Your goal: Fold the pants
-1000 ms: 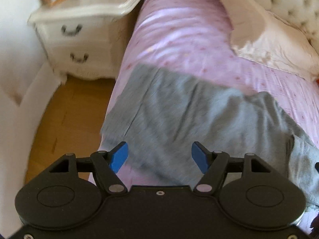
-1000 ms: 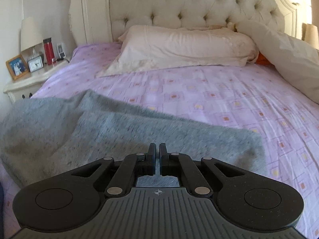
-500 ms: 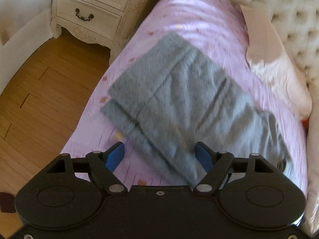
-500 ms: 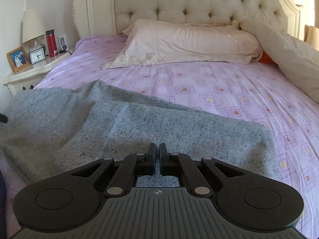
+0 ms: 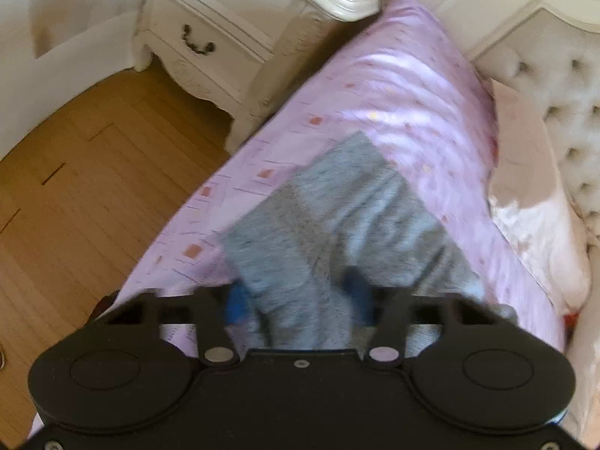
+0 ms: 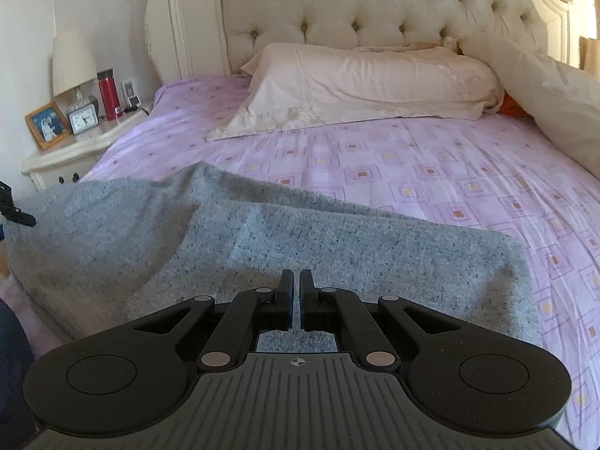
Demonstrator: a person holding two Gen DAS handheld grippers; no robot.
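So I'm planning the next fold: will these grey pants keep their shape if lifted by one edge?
Probably not. The grey pants lie in soft ripples and drape over the bed edge, so they look floppy. The thick knit suggests some weight, likely sagging between the left gripper and right gripper.

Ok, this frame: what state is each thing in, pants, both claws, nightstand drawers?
pants: lying on the bed, partly folded over
left claw: open, fabric bunched between its blue fingers
right claw: nearly shut, thin gap, low over the pants, grip unclear
nightstand drawers: closed
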